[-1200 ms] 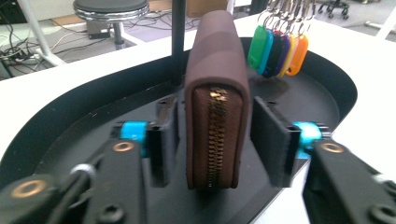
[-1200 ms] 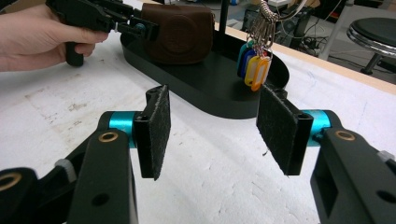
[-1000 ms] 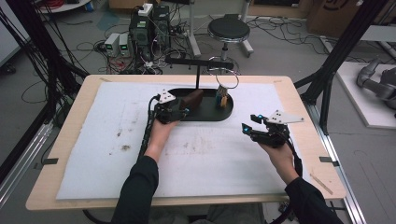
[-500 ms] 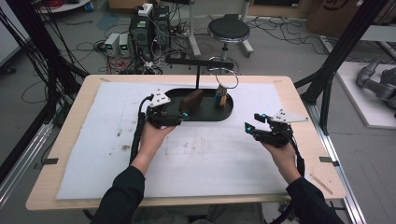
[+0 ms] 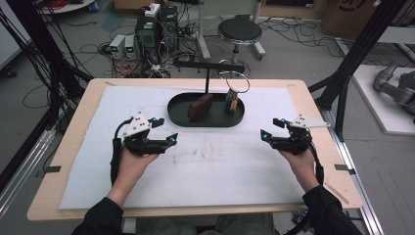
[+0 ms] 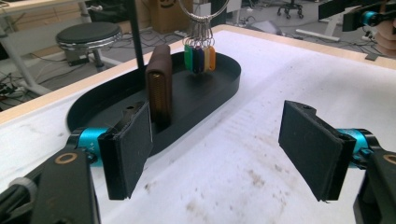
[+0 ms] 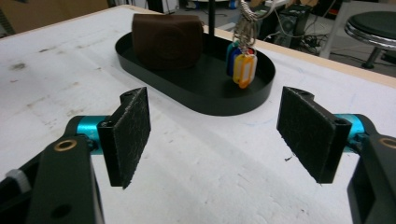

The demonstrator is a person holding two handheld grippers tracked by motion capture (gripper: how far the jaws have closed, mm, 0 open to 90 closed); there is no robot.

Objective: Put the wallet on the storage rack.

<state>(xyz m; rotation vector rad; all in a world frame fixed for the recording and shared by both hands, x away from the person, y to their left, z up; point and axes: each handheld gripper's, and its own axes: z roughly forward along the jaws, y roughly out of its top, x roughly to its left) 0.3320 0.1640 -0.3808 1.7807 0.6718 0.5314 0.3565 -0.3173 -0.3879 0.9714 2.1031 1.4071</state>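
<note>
Keyring top cut off

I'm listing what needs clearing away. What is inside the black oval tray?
Inside the tray stands a brown case on edge, beside a post whose arm hangs a ring of coloured key tags. The tray floor behind the case is hidden.

Wooden bench is wearing a stained white mat over most of its top, with a black oval tray sitting toward the far edge.
</note>
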